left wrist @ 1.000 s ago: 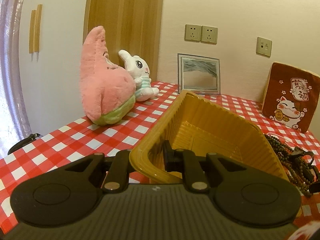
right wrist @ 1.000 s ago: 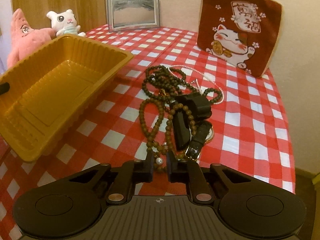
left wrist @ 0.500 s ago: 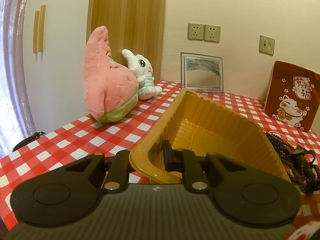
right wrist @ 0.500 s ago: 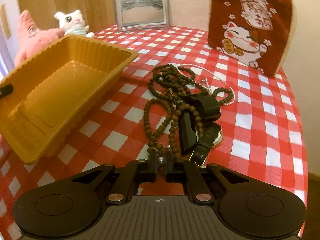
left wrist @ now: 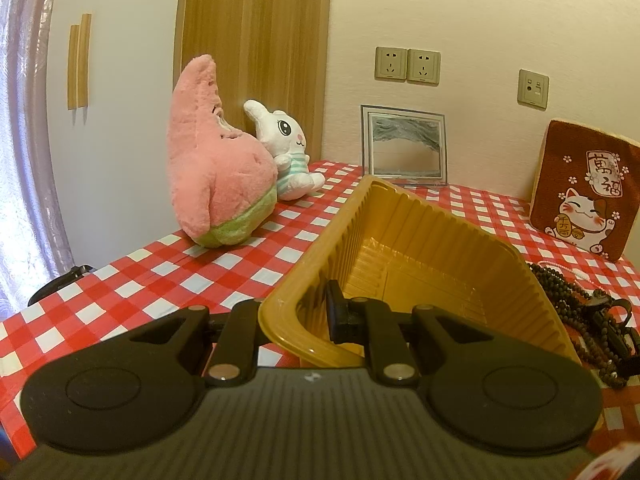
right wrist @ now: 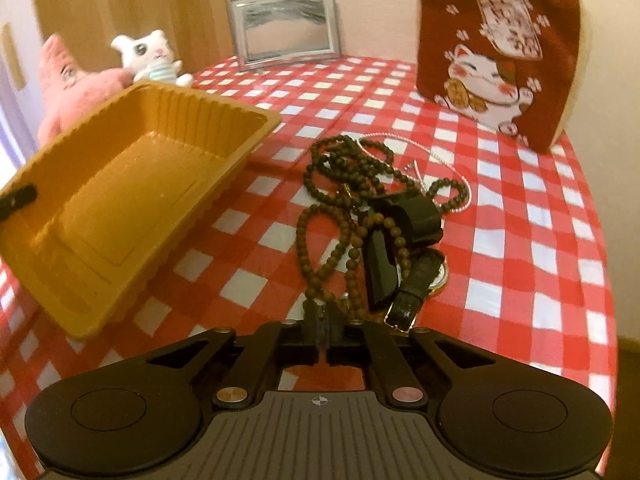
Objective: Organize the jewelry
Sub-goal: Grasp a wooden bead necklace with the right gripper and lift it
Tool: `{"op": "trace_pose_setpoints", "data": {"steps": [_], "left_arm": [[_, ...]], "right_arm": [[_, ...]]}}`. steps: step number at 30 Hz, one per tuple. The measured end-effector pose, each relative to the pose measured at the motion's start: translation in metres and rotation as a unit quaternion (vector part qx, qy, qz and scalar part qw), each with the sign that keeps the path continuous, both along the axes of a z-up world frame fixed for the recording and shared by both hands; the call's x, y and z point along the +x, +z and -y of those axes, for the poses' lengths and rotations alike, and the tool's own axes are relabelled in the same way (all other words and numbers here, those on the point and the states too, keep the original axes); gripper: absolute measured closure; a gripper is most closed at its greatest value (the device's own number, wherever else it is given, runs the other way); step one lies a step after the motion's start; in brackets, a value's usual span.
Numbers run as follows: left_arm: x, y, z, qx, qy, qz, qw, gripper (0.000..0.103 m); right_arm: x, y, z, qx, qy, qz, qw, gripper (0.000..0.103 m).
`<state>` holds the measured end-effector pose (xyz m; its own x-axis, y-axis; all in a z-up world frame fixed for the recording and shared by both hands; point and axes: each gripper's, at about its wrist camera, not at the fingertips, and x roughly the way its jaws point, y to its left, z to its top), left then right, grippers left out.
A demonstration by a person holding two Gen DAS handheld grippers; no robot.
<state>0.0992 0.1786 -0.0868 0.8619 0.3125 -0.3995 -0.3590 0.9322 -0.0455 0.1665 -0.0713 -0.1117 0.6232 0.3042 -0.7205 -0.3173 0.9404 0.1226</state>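
Brown wooden bead necklace point(right wrist: 340, 216) lay tangled with black watch strap point(right wrist: 404, 236); right gripper point(right wrist: 323, 330) pinched its near loop, left gripper point(left wrist: 298, 316) clamped yellow tray point(left wrist: 420, 240) rim.

Warm indoor light, fisheye-curved edges, slight blur.

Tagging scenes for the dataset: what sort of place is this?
Probably a room in a home, not a lab. A table with a red checked cloth stands against a wall with sockets, and plush toys, a lucky-cat cushion and a framed picture sit on it.
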Motion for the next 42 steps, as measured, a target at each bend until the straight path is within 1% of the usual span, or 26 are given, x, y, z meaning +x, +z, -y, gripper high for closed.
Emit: {"op": "trace_pose_setpoints", "data": {"steps": [1,2,3,6,9,10,11,12,14,16,18,19,20,23,27,32,34,37,42], "left_arm": [[0.000,0.000,0.000,0.001,0.000,0.000,1.0000,0.089],[0.000,0.000,0.000,0.001,-0.001,0.000,1.0000,0.089],[-0.001,0.001,-0.001,0.001,-0.002,0.000,1.0000,0.089],[-0.001,0.001,-0.001,0.001,-0.001,0.000,1.0000,0.089],[-0.001,0.001,-0.001,0.001,-0.001,0.000,1.0000,0.089],[-0.001,0.001,-0.001,0.001,-0.001,0.000,1.0000,0.089],[-0.001,0.001,-0.001,0.001,-0.001,0.000,1.0000,0.089],[-0.001,0.001,-0.001,0.002,-0.002,0.000,1.0000,0.089],[0.000,0.001,-0.001,0.001,-0.002,0.000,1.0000,0.089],[0.000,0.001,-0.001,0.001,-0.002,-0.001,1.0000,0.089],[0.000,0.001,-0.001,0.001,-0.002,0.000,1.0000,0.089],[0.000,0.001,-0.002,0.001,-0.002,0.000,1.0000,0.089],[0.000,0.001,-0.002,0.000,-0.002,-0.001,1.0000,0.089],[0.000,0.001,-0.002,0.001,-0.002,-0.001,1.0000,0.089],[0.001,0.000,-0.002,0.001,-0.004,-0.002,1.0000,0.089],[0.002,0.000,-0.003,0.006,-0.008,-0.002,0.9999,0.089],[0.002,0.000,-0.003,0.006,-0.009,-0.002,0.9999,0.089],[0.003,0.000,-0.003,0.008,-0.011,-0.002,0.9999,0.089],[0.003,0.001,-0.005,0.010,-0.016,-0.003,0.9998,0.089]], "right_arm": [[0.002,0.000,0.001,0.006,-0.004,0.000,1.000,0.084],[0.002,0.000,0.001,0.008,-0.006,0.002,1.000,0.066],[0.001,0.001,0.000,0.008,-0.006,0.007,1.000,0.062],[0.000,0.005,-0.005,0.006,0.004,0.031,0.999,0.062],[0.009,0.004,-0.011,-0.001,0.009,0.031,0.999,0.062],[0.014,0.003,-0.014,-0.007,0.010,0.028,1.000,0.062],[0.018,0.002,-0.015,-0.009,0.014,0.024,1.000,0.065],[0.023,0.000,-0.017,-0.011,0.018,0.017,1.000,0.072],[0.033,-0.006,-0.021,-0.023,0.015,-0.002,1.000,0.079],[0.039,-0.012,-0.023,-0.032,0.010,-0.016,0.999,0.083],[0.041,-0.015,-0.023,-0.038,0.006,-0.011,0.999,0.086],[0.042,-0.015,-0.023,-0.038,0.008,-0.011,0.999,0.090],[0.042,-0.015,-0.023,-0.036,0.011,-0.011,0.999,0.096],[0.041,-0.010,-0.019,-0.018,0.011,-0.007,1.000,0.096],[0.038,0.012,-0.002,0.035,-0.010,0.006,0.999,0.096],[0.035,0.061,0.023,0.088,-0.027,0.038,0.995,0.096],[0.033,0.083,0.031,0.102,-0.027,0.054,0.993,0.096],[0.027,0.111,0.038,0.110,-0.024,0.077,0.991,0.096],[0.017,0.147,0.042,0.122,-0.018,0.107,0.987,0.096]]}}
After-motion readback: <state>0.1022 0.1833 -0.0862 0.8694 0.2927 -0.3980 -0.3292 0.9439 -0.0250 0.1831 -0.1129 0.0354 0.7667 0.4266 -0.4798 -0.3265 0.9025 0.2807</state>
